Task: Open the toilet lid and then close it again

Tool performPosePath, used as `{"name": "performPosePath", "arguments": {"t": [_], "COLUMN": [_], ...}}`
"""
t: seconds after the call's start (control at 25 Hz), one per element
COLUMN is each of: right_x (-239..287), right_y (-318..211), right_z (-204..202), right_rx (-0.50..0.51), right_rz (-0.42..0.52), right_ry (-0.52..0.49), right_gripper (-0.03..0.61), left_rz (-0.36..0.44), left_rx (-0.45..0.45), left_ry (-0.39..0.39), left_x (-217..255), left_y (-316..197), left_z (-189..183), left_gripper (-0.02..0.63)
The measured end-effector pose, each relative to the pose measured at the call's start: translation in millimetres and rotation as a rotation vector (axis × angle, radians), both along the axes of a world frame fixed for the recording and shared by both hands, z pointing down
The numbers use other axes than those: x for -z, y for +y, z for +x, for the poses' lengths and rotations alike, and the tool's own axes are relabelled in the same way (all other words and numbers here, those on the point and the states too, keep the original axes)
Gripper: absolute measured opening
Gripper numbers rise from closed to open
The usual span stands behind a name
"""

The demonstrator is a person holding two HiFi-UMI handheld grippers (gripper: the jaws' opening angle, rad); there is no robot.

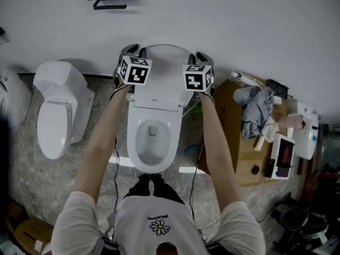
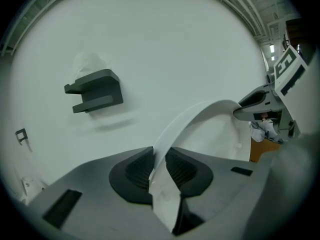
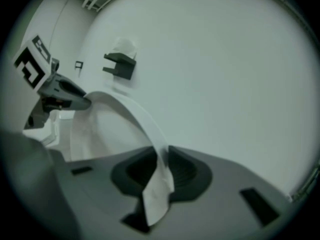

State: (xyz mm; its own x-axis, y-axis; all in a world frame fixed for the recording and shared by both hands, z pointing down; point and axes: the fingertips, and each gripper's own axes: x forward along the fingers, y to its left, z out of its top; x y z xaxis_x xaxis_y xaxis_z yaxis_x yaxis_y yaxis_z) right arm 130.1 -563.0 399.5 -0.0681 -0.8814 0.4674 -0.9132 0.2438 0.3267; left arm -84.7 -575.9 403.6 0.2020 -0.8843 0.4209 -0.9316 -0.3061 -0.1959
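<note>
Jaws of the left gripper (image 2: 159, 166) and the right gripper (image 3: 161, 171) each pinch the top rim of the toilet lid (image 1: 164, 73), which stands upright by the wall (image 1: 223, 15) above the uncovered bowl (image 1: 153, 142), so opening looks done and only closing is left.

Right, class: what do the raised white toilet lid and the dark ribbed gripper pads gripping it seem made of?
Raised white toilet lid: probably moulded plastic, smooth, faintly glossy; thin, evenly curved rim. Dark ribbed pads: likely rubber, matt; fine ridges show.
</note>
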Motion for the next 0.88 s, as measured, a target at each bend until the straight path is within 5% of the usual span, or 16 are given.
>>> {"name": "performPosePath", "arguments": {"t": [0.52, 0.88], "right_x": [12, -1], "right_y": [84, 172], "right_z": [-2, -6], "right_rx": [-0.042, 0.019], "right_rz": [0.101, 0.117], "right_ry": [-0.021, 0.031], "right_gripper": [0.089, 0.097], "left_rz": [0.078, 0.083], "left_rx": [-0.076, -0.091], "left_ry": [-0.001, -0.065], "left_x": [12, 0], "left_y": [85, 171], "left_z": [-4, -5], "left_gripper": [0.104, 0.109]}}
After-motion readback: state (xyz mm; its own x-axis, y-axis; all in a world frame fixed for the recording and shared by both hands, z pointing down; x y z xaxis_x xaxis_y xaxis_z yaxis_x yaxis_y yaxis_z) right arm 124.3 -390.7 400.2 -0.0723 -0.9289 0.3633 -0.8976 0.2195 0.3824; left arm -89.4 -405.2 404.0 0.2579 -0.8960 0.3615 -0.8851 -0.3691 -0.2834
